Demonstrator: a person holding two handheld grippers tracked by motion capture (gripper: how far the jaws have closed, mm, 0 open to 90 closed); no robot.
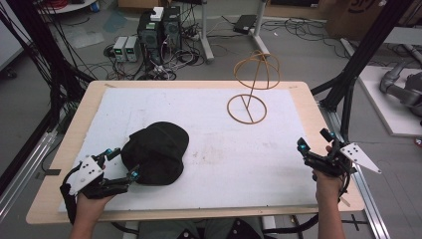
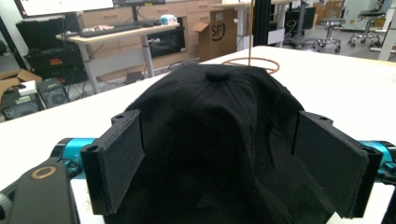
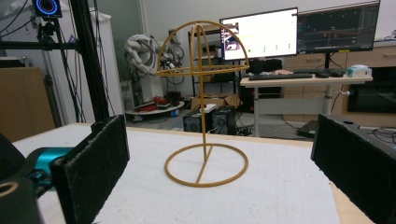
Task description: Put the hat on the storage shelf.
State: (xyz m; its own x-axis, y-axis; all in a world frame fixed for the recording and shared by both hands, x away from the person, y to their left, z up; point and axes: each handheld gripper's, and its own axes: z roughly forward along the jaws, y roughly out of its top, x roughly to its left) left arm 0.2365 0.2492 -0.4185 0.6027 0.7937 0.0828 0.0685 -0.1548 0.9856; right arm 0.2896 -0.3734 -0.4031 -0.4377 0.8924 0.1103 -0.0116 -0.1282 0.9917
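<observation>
I see the black cap (image 1: 156, 152) lying on the white pad (image 1: 214, 149) of the bench (image 1: 59, 149), crown up, on the side of the pad near to me and far from the wire hat stand (image 1: 250, 89). My left hand-held gripper (image 1: 122, 166) is at the edge of the cap that faces me. Its jaws are wide apart, one on each side of the cap's opening, and in the left gripper view the cap (image 2: 219, 140) sits between the two black pads (image 2: 119, 158); I cannot tell if the pads touch the cloth. The button on the top of the cap points toward the stand.

My right hand-held gripper (image 1: 313, 148) is well apart from the cap, at the right edge of the bench, with the stand ahead of it. Its jaws are also wide and hold nothing. In the right gripper view the stand (image 3: 203, 116) stands upright on the pad, its ring base flat and its dome frame on top of the thin pole, between the two jaws and farther off.
</observation>
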